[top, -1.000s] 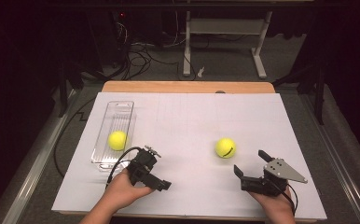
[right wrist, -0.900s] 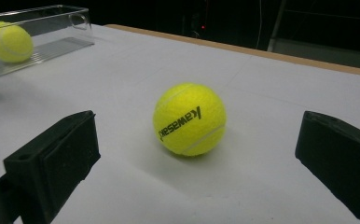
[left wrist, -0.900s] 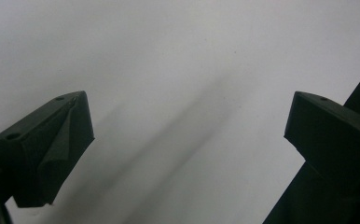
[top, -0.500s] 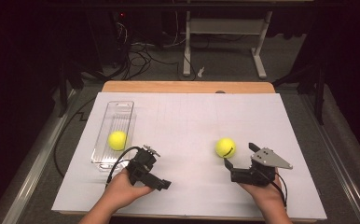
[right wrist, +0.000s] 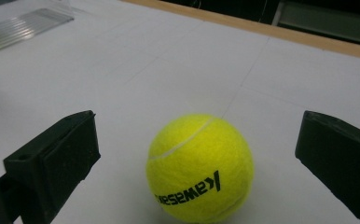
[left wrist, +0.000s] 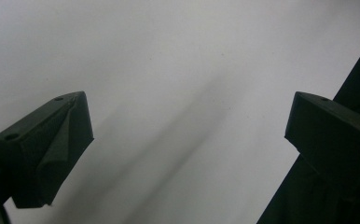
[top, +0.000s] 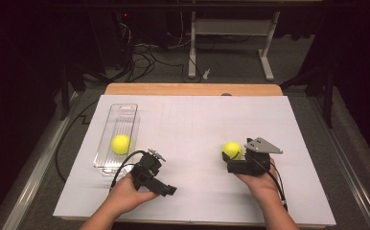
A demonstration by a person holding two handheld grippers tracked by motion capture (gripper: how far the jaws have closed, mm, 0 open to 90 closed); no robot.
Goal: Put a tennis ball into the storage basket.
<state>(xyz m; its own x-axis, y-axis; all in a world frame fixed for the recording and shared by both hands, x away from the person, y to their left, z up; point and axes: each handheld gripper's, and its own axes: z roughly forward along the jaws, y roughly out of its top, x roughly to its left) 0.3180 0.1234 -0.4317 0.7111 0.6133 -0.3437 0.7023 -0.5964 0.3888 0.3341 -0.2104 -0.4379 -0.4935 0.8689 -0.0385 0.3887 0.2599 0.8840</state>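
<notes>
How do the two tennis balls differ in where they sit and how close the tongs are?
The tennis ball on the left lies inside the clear tray; the tennis ball on the right sits on the bare white table. The right tongs stand open around the right ball, while the left tongs, also open, face bare surface. Both balls are yellow-green.

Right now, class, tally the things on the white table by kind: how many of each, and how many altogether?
Yellow-green felt tennis balls: 2, one in the tray, one between the right claw's open jaws.
Clear plastic rectangular tray: 1.
Black hand-held claws: 2, the left claw and the right claw.
Total: 5.
</notes>
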